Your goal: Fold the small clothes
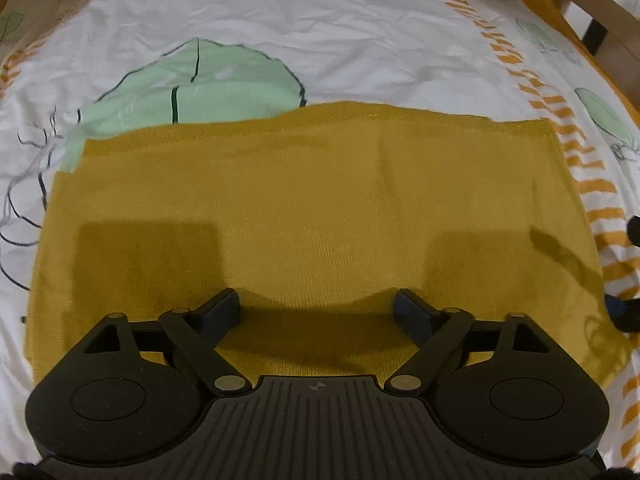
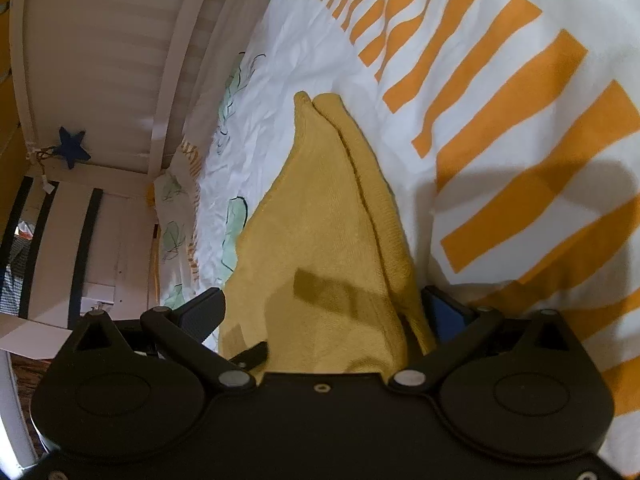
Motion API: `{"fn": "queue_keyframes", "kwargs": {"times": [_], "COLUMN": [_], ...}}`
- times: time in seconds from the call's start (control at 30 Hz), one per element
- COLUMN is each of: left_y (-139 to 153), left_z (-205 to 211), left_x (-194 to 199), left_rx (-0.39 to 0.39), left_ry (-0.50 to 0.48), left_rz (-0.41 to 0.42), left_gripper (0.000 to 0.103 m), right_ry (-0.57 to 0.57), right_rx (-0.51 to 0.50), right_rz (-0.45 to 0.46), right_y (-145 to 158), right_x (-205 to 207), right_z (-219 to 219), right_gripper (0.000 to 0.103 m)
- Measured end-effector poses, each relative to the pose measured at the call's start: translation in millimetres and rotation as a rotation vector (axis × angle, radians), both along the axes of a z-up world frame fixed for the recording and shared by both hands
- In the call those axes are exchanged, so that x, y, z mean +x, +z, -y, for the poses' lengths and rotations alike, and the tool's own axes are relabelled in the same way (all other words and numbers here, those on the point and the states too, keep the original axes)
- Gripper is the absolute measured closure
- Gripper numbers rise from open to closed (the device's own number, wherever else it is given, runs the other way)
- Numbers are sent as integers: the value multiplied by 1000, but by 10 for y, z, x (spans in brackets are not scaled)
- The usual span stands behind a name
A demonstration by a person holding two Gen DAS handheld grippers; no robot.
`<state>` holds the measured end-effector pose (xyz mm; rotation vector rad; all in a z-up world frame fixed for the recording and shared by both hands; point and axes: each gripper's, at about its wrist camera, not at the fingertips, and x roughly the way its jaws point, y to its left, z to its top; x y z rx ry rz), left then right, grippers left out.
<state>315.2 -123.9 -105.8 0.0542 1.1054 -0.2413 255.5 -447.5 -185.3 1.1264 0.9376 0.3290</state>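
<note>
So the left gripper [image 1: 318, 306] is spread wide with nothing between its fingers, just hanging over the near part of the mustard cloth [image 1: 312, 208]. Whether the tips actually brush the fabric I can't tell, but they're definitely not pinching it. The cloth stretches away ahead of it as a flat, fairly tidy rectangle, far edge straight-ish, only a soft crease or two.

The right gripper [image 2: 326, 312] looks released too, fingers set well apart. The same mustard cloth [image 2: 320, 216] runs up between them, and on the right-hand finger side you can see two stacked layers at the edge, so it looks already doubled over at least once. The fabric sits right against that right finger, but I don't see it being squeezed.

Past the cloth on all sides is the printed bedsheet [image 1: 360, 56], white with green leaves and orange stripes.

My read: one fold done and laid down, both tools let go. Probably another fold left to make it compact.
</note>
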Motion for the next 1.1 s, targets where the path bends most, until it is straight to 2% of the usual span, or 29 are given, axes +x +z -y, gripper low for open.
{"fn": "queue_keyframes", "kwargs": {"times": [0.17, 0.3, 0.63, 0.8, 0.93, 1.1], "left_y": [-49, -67, -72, 5, 25, -44], "left_z": [90, 104, 85, 28, -13, -102], "left_x": [78, 76, 42, -69, -283, -405], "left_rx": [24, 27, 22, 1, 3, -32], "left_ry": [11, 23, 27, 32, 13, -4], "left_rz": [0, 2, 20, 22, 9, 43], "left_gripper": [5, 4, 2, 7, 8, 7], "right_ry": [29, 70, 118, 98, 115, 119], "right_rx": [60, 116, 89, 85, 21, -19], "right_rz": [37, 91, 133, 117, 106, 91], "right_y": [-46, -104, -73, -65, -35, -35], "right_x": [71, 196, 301, 308, 291, 274], "right_z": [14, -64, -122, -147, -169, -157], "right_gripper": [0, 0, 0, 3, 11, 24]}}
